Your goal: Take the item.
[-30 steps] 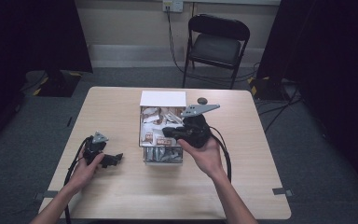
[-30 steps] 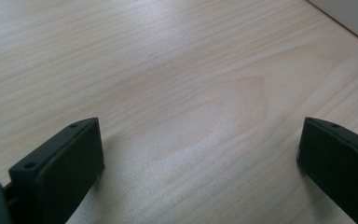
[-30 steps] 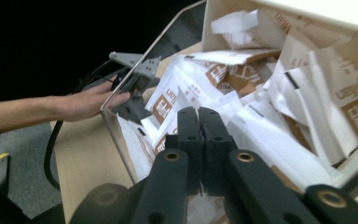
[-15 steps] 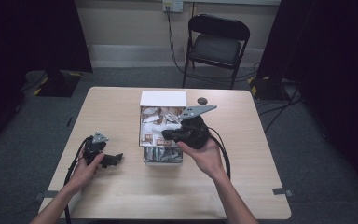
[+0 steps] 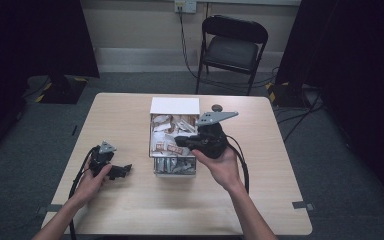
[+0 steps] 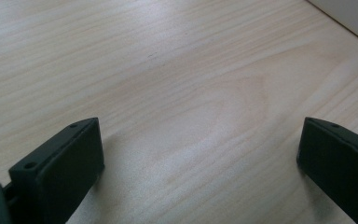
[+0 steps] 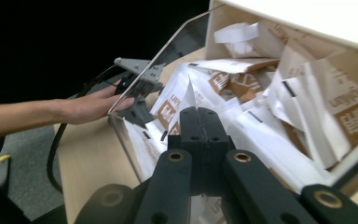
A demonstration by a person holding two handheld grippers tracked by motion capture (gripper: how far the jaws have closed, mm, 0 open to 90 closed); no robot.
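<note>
A clear-walled box (image 5: 174, 168) with a white flap at its back stands in the middle of the wooden table (image 5: 130, 115). It is full of white and brown paper sachets (image 5: 166, 145). My right gripper (image 5: 178, 142) hovers low over the sachets, pointing left. In the right gripper view its jaws (image 7: 200, 113) are pressed together above the sachets (image 7: 270, 135), with nothing visible between them. My left gripper (image 5: 125, 170) rests on the table left of the box. Its jaws (image 6: 200, 154) stand wide apart over bare wood.
A small dark round object (image 5: 217, 107) lies on the table behind the box. A black folding chair (image 5: 232, 47) stands beyond the far edge, with cables on the floor. Both gripper cables trail toward the near edge. The other hand and gripper (image 7: 137, 77) show past the box's clear wall.
My right gripper has shifted only slightly over the box. The left gripper has stayed where it was.
</note>
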